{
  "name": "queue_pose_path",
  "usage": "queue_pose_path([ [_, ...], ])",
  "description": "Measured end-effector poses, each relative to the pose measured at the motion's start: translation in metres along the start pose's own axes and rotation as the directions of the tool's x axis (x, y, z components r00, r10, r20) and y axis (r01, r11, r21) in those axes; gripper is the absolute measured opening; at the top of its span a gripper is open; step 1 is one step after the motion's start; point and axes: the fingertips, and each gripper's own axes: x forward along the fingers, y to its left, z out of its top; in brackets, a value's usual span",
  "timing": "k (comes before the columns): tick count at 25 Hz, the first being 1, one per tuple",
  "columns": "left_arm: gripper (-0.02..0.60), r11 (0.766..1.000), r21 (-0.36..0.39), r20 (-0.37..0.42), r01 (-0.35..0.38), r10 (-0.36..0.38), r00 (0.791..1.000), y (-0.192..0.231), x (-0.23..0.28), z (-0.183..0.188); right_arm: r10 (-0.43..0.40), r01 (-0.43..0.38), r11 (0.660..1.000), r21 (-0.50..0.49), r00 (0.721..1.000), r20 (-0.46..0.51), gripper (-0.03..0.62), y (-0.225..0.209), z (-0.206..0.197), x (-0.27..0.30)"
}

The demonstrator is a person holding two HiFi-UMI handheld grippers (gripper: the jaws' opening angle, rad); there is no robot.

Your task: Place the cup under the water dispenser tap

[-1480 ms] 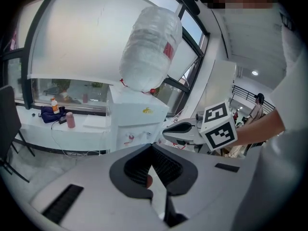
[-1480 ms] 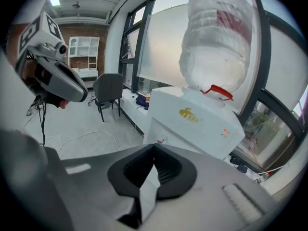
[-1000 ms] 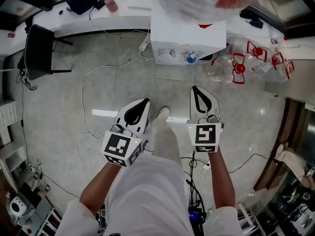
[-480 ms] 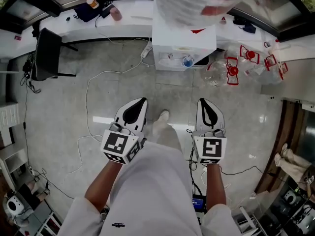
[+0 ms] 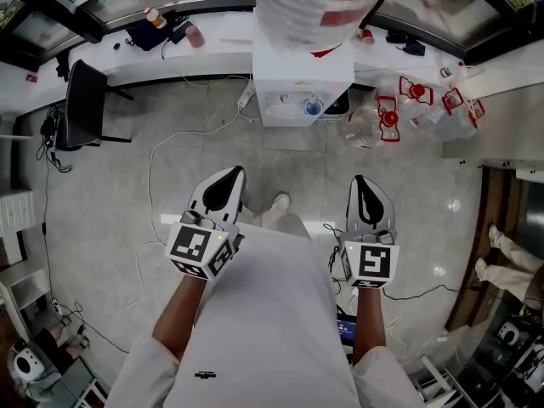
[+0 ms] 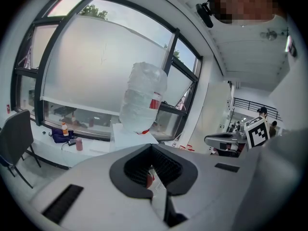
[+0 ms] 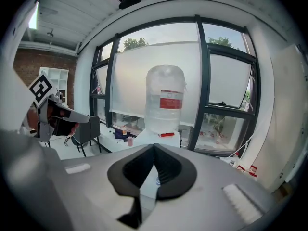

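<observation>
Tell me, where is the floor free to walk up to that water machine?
Straight ahead, the grey floor before the water dispenser is bare. Empty bottles crowd its right side; a white cable trails on the left.

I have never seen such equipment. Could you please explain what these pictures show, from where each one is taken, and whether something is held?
There is no robot here. A person stands with one hand-held grasping tool in each hand. The head view comes from a camera on the person's head, looking steeply down. In it the left tool and the right tool point forward over a grey floor. The cubes with square patterns are part of the tools.

The other two views come from a camera riding on each tool, looking along its jaws. Both tools are shut and hold nothing.

Ahead stands a white water dispenser with a large bottle on top. A small blue round thing, possibly the cup, sits at its front. Empty bottles lie on the floor beside it.
</observation>
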Motion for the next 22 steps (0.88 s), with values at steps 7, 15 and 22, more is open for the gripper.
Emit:
queue_pose_path([
  [7, 0.002, 1.000, 0.018, 0.030, 0.010, -0.010, 0.999, -0.013, -0.014, 0.009, -0.002, 0.002, 1.000, -0.017, 1.000, 0.031, 0.011, 0.000, 0.013, -0.026],
  [15, 0.002, 0.998, 0.059, 0.047, 0.036, -0.038, 0.998, -0.027, -0.021, 0.019, -0.036, 0.033, 0.999, 0.035, 0.993, 0.112, 0.011, -0.003, 0.028, -0.047],
  [22, 0.002, 0.995, 0.081, 0.052, 0.053, -0.058, 0.997, -0.032, -0.029, 0.030, -0.029, 0.024, 0.999, 0.040, 0.991, 0.133, 0.011, 0.006, 0.042, -0.048],
])
